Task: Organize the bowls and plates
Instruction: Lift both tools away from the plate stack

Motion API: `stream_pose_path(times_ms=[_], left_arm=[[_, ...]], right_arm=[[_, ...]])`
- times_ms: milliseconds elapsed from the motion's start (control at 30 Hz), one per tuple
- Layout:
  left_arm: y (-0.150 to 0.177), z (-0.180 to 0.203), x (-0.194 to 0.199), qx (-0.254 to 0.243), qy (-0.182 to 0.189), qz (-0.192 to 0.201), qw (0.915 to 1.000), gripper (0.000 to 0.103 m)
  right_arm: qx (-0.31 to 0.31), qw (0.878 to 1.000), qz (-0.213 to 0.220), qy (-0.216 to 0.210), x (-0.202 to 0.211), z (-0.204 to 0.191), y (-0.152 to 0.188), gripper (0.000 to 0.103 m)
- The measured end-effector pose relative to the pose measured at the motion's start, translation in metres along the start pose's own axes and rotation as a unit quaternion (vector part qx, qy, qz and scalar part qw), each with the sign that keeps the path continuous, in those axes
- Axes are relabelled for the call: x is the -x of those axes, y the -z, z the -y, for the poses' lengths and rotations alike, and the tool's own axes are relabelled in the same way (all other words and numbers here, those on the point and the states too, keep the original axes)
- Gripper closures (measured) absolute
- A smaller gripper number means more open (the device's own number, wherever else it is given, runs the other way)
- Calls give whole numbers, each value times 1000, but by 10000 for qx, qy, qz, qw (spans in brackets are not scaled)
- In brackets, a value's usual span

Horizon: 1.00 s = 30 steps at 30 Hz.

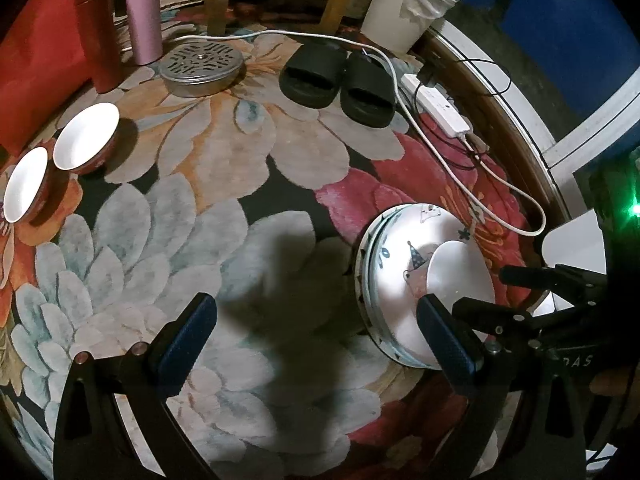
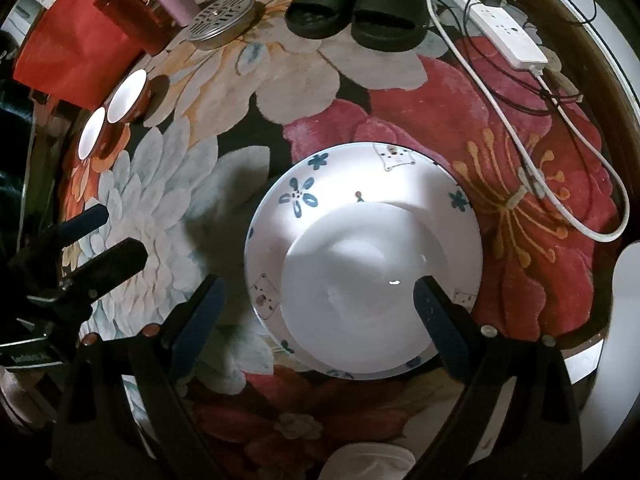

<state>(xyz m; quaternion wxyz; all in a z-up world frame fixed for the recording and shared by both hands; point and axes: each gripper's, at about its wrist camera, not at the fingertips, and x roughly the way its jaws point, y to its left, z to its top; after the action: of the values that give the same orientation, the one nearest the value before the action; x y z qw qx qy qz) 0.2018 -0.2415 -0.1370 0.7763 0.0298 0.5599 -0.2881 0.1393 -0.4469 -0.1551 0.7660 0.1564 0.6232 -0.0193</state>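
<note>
The left gripper (image 1: 316, 328) is being held wide open over the floral rug (image 1: 192, 240), with nothing between its jaws; its right finger is overlapping the near edge of the stack of plates (image 1: 394, 280) in the left wrist view, though contact cannot be told. The right gripper (image 2: 320, 304) is likewise being held wide open and is gripping nothing; a plain white plate (image 2: 360, 280) is being seen between its fingers, lying on the patterned plate (image 2: 320, 184) that is topping the stack. Whether the fingers are touching the white plate cannot be told. Two red bowls (image 1: 86, 138) with white insides are being seen side by side on the rug, well apart from the stack, off to the left; a pair of black slippers (image 1: 340, 80), a round metal strainer lid (image 1: 202, 66) and a white power strip (image 1: 436, 106) are lying at the far side of the rug.
</note>
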Motion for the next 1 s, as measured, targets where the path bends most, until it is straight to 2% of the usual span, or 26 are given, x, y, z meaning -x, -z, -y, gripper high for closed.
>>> stream_pose_path(times_ms=[1000], left_arm=[[22,-82,23,683,-182,124,9974,3]], right_arm=[[436,9989,-174,-17,-23,-60,2,7]])
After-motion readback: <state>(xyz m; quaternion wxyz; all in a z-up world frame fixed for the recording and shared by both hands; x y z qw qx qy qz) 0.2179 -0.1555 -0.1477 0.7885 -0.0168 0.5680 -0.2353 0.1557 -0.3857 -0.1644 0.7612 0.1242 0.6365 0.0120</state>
